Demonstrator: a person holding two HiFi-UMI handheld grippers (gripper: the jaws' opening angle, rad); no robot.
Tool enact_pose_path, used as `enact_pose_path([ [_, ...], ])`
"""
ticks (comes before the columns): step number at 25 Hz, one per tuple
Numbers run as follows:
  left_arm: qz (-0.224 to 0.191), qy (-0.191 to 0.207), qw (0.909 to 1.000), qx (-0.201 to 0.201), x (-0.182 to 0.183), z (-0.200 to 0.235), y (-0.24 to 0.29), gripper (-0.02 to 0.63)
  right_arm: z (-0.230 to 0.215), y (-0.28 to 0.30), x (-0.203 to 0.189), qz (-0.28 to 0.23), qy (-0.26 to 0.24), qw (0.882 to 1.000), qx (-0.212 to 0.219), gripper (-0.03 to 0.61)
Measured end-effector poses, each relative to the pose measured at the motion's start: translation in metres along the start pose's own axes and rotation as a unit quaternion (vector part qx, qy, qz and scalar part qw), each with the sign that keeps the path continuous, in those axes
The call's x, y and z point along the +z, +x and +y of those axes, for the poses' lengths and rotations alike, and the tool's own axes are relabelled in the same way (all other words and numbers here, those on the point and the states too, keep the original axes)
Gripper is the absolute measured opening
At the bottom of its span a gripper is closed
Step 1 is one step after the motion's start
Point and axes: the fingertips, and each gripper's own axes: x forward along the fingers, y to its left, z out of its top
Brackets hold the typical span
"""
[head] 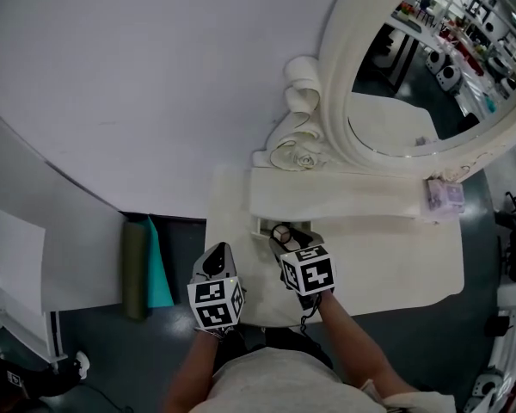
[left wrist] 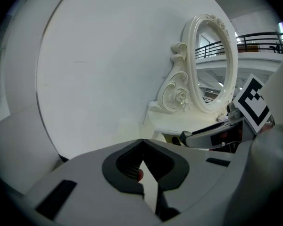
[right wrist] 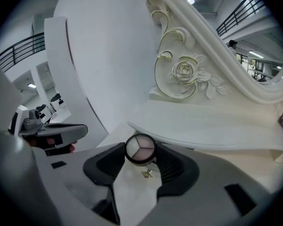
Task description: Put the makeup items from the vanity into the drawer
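At the front left of the white table (head: 396, 274), just before the raised shelf under the one oval mirror (head: 334, 101), the right tongs (right wrist: 140, 155) are clamped on a single round compact (right wrist: 140, 148), which has a black rim and three pale wedges of powder, pinkish to beige. The left tongs (left wrist: 142, 144) hang just beside them, tips pressed together with nothing between, as far as the dim view shows. One small lilac box (head: 444, 198) sits well apart at the shelf's right end.

The vanity (head: 370, 265) is cream, the compact (right wrist: 140, 149) black-rimmed with pink shades.
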Motion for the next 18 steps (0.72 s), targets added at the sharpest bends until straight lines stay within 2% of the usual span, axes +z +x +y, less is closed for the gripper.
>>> enact_pose_path([
  [7,0.007,-0.015,0.9998,0.008,-0.002,0.011,0.008,0.005,0.009,0.016,-0.002,0.032,0.001,0.999,0.019,0.216],
  [18,0.010,-0.023,0.9996,0.012,0.001,0.022,0.019,0.005,0.005,0.028,0.000,0.040,0.018,0.999,0.022,0.216],
])
